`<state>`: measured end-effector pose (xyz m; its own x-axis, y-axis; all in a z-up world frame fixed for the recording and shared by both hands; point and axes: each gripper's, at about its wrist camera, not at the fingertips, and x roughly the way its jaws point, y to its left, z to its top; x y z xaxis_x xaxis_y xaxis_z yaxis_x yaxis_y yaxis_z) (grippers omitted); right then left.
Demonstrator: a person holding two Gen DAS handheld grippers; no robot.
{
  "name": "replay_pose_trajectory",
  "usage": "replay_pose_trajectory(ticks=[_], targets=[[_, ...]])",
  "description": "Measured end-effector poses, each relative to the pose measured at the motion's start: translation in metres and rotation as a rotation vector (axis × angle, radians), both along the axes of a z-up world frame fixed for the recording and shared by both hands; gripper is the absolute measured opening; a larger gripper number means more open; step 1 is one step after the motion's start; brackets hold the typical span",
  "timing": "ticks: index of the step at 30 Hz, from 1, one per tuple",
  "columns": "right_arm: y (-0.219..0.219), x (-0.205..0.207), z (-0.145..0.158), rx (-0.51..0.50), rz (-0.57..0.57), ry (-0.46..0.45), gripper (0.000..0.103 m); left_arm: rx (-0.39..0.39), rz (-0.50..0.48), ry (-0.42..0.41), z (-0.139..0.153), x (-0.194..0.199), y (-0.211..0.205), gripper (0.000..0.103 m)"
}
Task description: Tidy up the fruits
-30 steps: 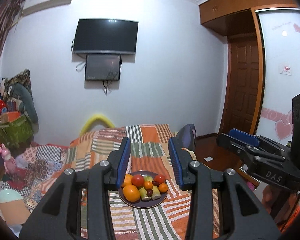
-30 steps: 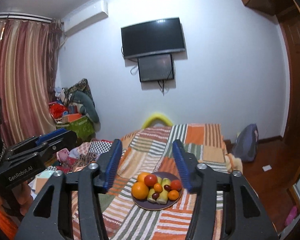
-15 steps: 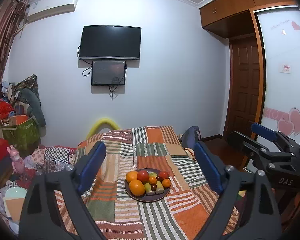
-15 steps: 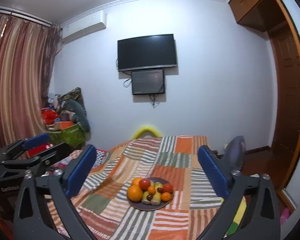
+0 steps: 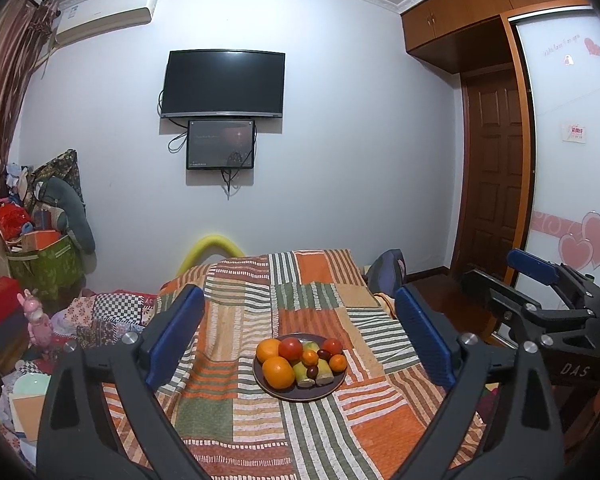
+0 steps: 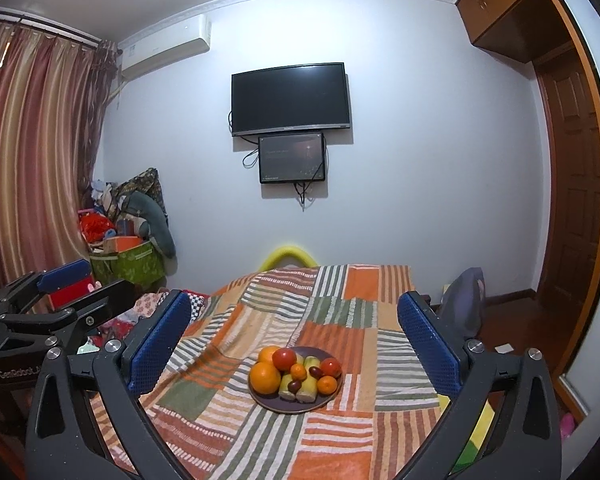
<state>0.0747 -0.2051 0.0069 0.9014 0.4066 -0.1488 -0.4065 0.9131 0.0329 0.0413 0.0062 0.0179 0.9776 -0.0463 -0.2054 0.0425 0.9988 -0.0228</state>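
Note:
A dark plate (image 5: 300, 397) (image 6: 293, 409) rests on a striped patchwork bedspread (image 5: 236, 412), ahead of both grippers. It holds two oranges (image 5: 278, 372), red tomatoes (image 5: 290, 348), small mandarins (image 5: 338, 363), dark grapes and pale green cut pieces (image 5: 324, 374). My left gripper (image 5: 296, 300) is short of the plate. Its jaws are opening and nothing is between the blue pads. My right gripper (image 6: 296, 300) is open wide, also short of the plate and empty. Each gripper shows at the edge of the other's view (image 5: 512, 280) (image 6: 84, 284).
A wall with a television (image 5: 224, 84) stands beyond the bed. Piled bags, boxes and toys (image 5: 40, 256) crowd the floor to the left. A backpack (image 6: 462, 300), a wooden door (image 5: 492, 176) and a wardrobe lie to the right.
Both grippers' jaws have spread from narrow to wide, with nothing in them. The fruit plate has not moved on the bed.

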Motion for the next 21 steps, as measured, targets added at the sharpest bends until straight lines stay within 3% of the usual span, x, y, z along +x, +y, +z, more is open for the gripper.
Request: replay_pose_trajectory(ticks=[21], targets=[[-0.0004, -0.0013, 0.0003, 0.004, -0.005, 0.005, 0.103, -0.001, 0.011, -0.001, -0.0011, 0.0005, -0.0019, 0.1]])
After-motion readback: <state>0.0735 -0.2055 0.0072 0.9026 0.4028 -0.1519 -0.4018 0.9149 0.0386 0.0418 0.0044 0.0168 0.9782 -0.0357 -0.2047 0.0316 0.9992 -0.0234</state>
